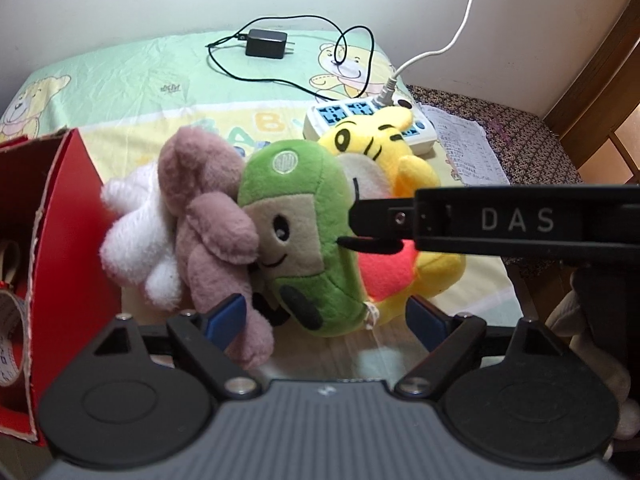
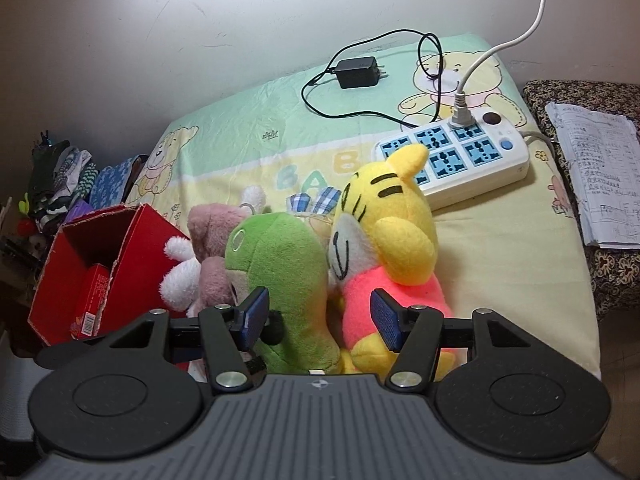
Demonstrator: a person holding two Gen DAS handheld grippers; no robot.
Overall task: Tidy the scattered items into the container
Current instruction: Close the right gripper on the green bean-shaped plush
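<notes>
A: Bear-print sheet [image 2: 248,136] against a pale wall, charger [image 2: 358,73] and power strip [image 2: 472,160] far ahead of the right gripper [image 2: 320,318].

B: Left of it, the red box [image 2: 132,248]. Then the pink plush [image 2: 210,248], green plush [image 2: 288,272] and yellow tiger [image 2: 392,240], bunched together.

A: Its jaws stand apart, straddling green and tiger.

B: The left gripper [image 1: 326,318] is spread wide too, green plush just ahead.

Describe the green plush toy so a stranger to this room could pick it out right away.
Start at the red cardboard box on the left of the bear-print sheet; a row of soft toys stands just to its right. The green plush toy is in the middle, between the pink-and-white plush and the yellow tiger plush. It alone is green, with a round embroidered badge on its head.
</notes>
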